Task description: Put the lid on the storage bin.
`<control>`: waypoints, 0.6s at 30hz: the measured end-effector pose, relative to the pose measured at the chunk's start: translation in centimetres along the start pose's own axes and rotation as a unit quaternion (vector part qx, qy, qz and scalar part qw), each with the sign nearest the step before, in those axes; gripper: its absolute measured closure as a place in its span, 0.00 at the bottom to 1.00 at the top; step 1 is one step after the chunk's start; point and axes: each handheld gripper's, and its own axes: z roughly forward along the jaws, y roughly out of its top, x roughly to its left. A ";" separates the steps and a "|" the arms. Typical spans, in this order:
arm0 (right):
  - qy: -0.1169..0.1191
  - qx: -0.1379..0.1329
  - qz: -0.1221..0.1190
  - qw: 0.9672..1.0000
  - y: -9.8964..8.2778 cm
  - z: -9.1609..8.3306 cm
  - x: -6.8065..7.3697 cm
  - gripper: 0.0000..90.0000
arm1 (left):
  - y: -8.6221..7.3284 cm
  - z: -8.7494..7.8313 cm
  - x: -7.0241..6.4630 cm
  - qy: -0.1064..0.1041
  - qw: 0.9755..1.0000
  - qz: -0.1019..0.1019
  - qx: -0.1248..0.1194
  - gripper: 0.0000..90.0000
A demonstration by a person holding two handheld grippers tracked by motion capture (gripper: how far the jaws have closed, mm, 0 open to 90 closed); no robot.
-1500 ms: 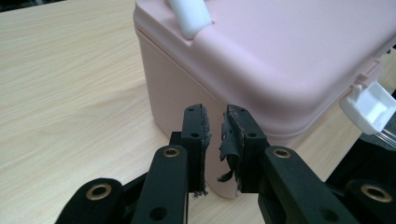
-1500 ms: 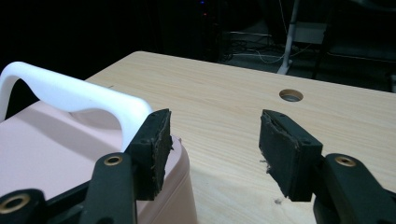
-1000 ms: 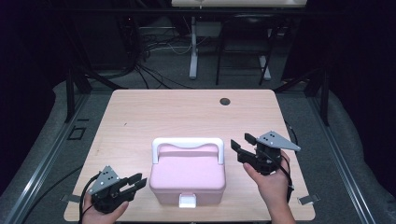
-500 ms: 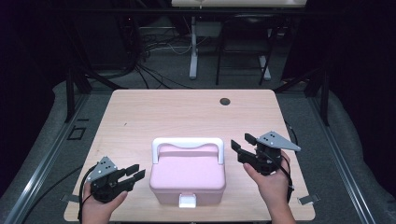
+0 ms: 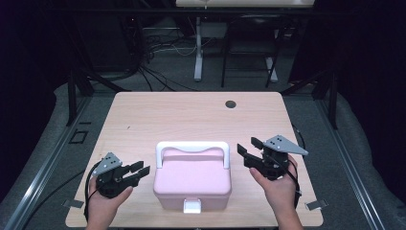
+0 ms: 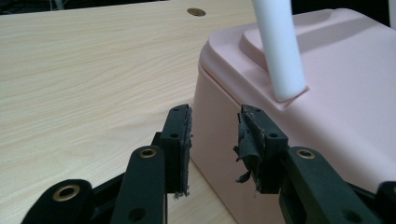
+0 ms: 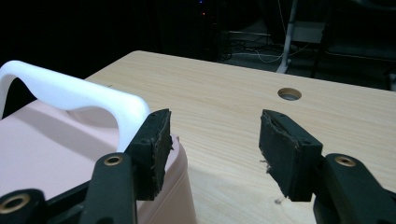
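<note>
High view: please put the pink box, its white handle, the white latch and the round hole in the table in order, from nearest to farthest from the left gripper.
From the left gripper:
1. Pink box, just right of the jaws.
2. White handle and white latch: too close to call; handle at the back, latch at the front.
3. Round hole, near the table's far edge.

left gripper [image 5: 139, 170]: black, with two flat jaws on jointed black bars
left plate: a small grey three-cornered plate sits on top, with tiny dark dots in it
left pads [image 6: 183, 140]: black foam, torn and frayed at the edges
rivets: round brass-coloured rings in the black bars
right gripper [image 5: 246, 149]: black too, with a bigger grey three-cornered plate on top
right pads [image 7: 282, 151]: rough black foam, crumbly at the corners
cables: thin and black, one trailing from each gripper
hands: bare, no gloves, no sleeves to see
</note>
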 end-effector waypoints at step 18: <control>-0.005 0.007 -0.002 1.000 -0.7 0.3 -0.1 0.48 | -1.4 1.6 1.6 0.010 1.000 -0.017 0.006 0.71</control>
